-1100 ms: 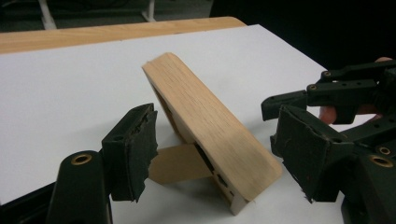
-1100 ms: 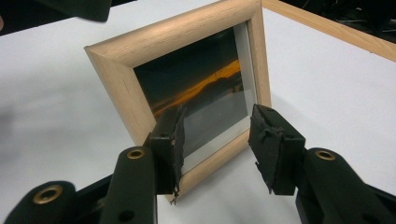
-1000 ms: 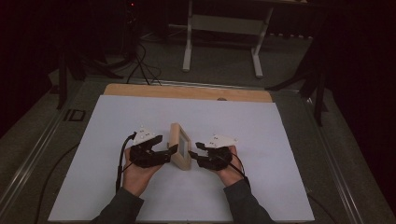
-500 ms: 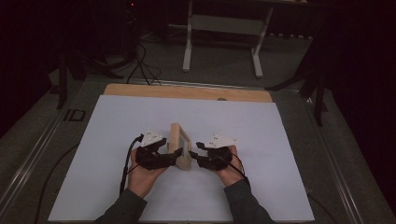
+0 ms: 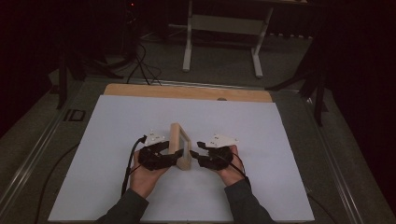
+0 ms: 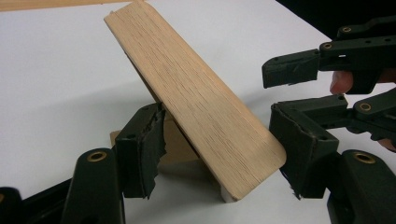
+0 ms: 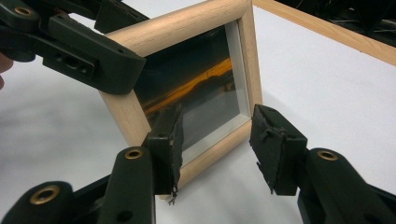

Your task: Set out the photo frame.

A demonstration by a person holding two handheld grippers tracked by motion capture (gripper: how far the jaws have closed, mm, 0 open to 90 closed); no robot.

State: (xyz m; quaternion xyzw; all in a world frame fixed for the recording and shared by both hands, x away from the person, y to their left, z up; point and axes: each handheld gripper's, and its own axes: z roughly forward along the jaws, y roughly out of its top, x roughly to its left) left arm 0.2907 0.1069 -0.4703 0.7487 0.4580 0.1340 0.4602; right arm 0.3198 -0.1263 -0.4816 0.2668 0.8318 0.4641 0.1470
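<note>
Standing on edge near the middle of the white table (image 5: 280, 140), the wooden picture frame (image 5: 180, 145) sits between both grippers; the left gripper (image 5: 173, 156) has just been closing, its jaws wide around the frame's near end, one pad touching its back; the right gripper (image 5: 195, 157) is parted wide beside the glass, gripping nothing.

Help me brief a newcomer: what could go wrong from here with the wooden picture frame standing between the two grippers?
1. The picture frame leans on its rear prop. The left gripper has just been closing its jaws around the frame's end, without a clear clamp yet. An uneven push might topple or slide it.
2. The right gripper is open with one pad right before the glass; it could scratch or press the pane.
</note>
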